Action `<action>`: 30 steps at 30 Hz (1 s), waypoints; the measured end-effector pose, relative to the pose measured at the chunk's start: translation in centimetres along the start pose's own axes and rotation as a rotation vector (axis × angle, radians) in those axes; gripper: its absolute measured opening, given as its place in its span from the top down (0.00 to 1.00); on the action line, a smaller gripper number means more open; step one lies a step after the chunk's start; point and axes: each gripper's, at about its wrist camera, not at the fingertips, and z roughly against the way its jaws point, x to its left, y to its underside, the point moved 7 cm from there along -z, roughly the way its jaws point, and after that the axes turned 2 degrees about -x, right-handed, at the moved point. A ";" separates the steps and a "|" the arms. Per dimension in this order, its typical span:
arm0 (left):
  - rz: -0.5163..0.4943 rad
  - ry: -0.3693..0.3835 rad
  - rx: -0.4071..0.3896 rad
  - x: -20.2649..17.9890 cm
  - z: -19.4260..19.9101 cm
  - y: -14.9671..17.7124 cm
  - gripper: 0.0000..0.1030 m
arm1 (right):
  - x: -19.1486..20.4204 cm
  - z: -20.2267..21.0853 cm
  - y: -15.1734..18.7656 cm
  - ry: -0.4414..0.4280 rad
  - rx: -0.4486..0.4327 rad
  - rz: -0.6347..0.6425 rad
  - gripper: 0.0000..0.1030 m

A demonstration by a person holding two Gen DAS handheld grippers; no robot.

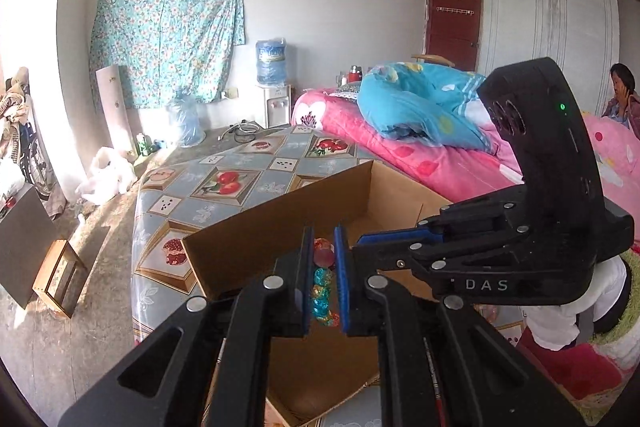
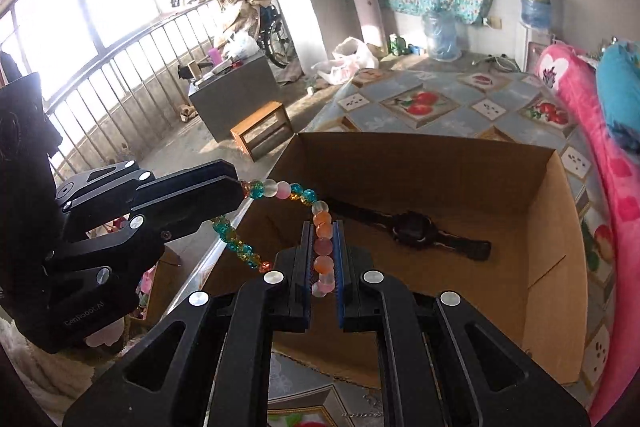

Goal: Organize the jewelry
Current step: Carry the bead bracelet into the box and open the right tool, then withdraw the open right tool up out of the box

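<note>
A bead bracelet [image 2: 298, 191] of teal, amber, pink and orange beads hangs stretched between both grippers above an open cardboard box [image 2: 552, 195]. My right gripper [image 2: 323, 227] is shut on its pink and orange beads. My left gripper [image 2: 243, 188] is shut on its teal and amber end, seen at the left of the right wrist view. In the left wrist view the bracelet [image 1: 323, 285] sits between the left gripper's [image 1: 323, 233] blue pads, with the right gripper [image 1: 362, 239] close on the right. A black wristwatch [image 2: 412, 229] lies on the box floor.
The box [image 1: 256, 227] stands on a table with a fruit-pattern cloth [image 1: 224, 183]. A bed with pink and blue bedding [image 1: 420, 115] lies to the right. A small wooden stool [image 2: 262, 127] and a grey cabinet [image 2: 236, 87] stand on the floor to the left.
</note>
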 end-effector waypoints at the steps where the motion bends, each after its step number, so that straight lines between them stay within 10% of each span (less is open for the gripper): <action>1: 0.009 0.004 0.031 0.1 -1.1 0.6 0.91 | -0.5 -0.9 0.0 -0.007 0.032 -0.017 0.93; 15: 0.039 -0.102 0.302 3.0 -7.9 5.8 0.85 | -1.2 -8.5 3.4 -0.012 0.365 -0.051 0.82; 30: 0.070 -0.149 0.131 3.7 -3.4 4.0 0.81 | -0.4 -3.5 2.7 -0.024 0.251 0.029 0.75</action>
